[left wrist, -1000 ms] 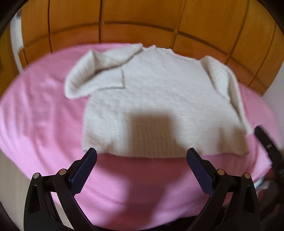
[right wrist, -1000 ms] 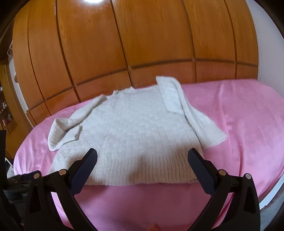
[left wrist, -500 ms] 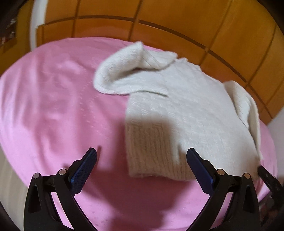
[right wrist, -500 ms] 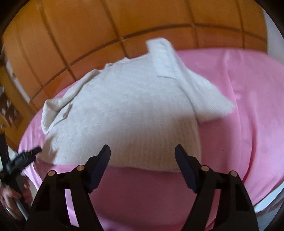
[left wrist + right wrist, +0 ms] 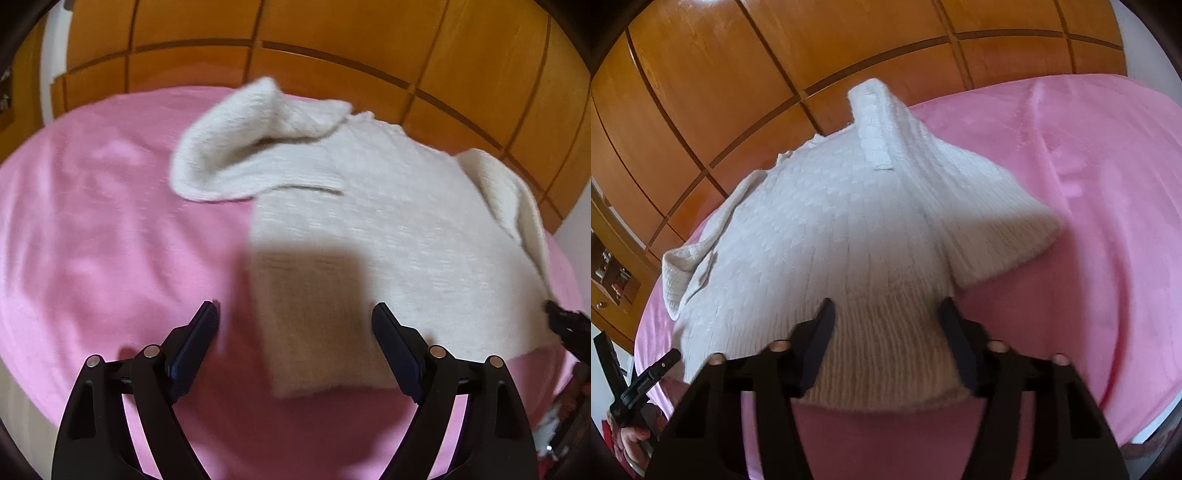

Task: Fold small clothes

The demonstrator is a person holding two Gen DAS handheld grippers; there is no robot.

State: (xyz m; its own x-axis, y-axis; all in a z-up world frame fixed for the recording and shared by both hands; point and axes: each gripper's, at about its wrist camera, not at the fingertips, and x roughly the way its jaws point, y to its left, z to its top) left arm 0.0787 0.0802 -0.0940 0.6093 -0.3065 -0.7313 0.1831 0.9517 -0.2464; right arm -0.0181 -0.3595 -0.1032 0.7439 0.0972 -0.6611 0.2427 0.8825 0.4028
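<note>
Soft, light cream knitted sweater (image 5: 849, 236) on pink blanket (image 5: 1108, 184): take its ribbed near hem, where your right gripper (image 5: 886, 314) is closing unclamped; left gripper (image 5: 293, 314) narrowing, holding nothing.

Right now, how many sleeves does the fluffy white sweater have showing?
2. One sleeve is folded across the sweater's left shoulder; the other sleeve lies along its right side, out over the pink blanket.

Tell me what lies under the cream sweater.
Under the cream sweater lies a pink blanket, which shows all around it. The part beneath the knit is covered, so anything else there cannot be seen.
</note>
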